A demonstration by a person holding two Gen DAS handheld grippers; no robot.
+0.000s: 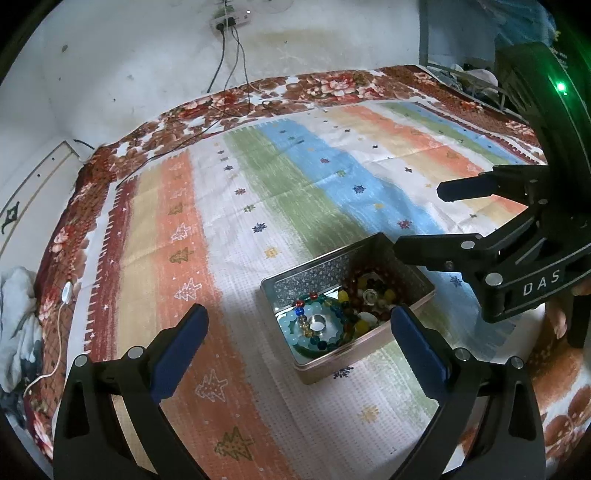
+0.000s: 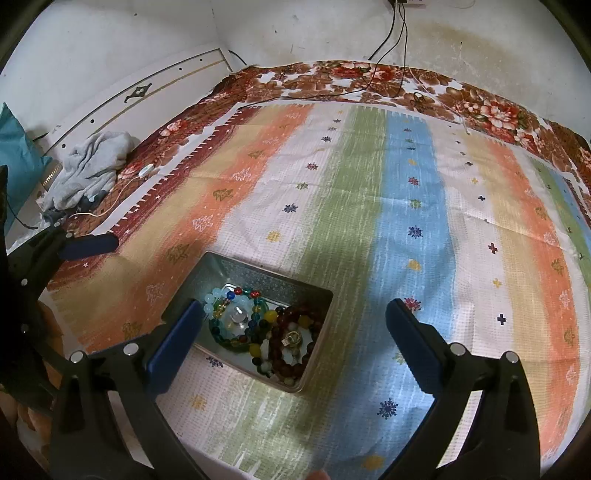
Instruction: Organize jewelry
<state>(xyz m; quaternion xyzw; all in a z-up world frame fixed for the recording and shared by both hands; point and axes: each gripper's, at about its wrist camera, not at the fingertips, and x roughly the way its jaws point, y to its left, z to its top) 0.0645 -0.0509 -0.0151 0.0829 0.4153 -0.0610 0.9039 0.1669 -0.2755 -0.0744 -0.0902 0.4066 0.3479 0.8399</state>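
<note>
jewelry (image 2: 258, 328) fills an open metal tin (image 2: 207, 271) that sits on a striped cloth (image 2: 369, 184) spread over a bed, just ahead of two hand-held grippers. in the right wrist view, the right gripper (image 2: 295, 314) hangs above the tin with its jaws spread wide and nothing between them, its left blue pad overlapping the tin's near left corner. inside the tin, a bracelet of pale blue, green and mixed coloured beads (image 2: 221, 295) lies on the left around a small clear ring-like piece (image 2: 238, 316), and a strand of dark red beads (image 2: 295, 332) lies on the right around a small gold-toned piece (image 2: 291, 339). in the left wrist view, the left gripper (image 1: 299, 317) also stands wide and empty, its right blue pad just in front of the tin's right near edge, while the other gripper reaches in from the right above the tin's far right corner. beyond the tin, the cloth runs away in orange, green, blue and cream bands printed with small trees and snowflakes. a floral blanket (image 2: 351, 77) shows under its far edge. at far left, a crumpled grey garment (image 2: 92, 166) lies near a white headboard (image 2: 110, 96). black cables (image 2: 395, 33) hang down the stained white wall (image 2: 147, 29) at the back.
</note>
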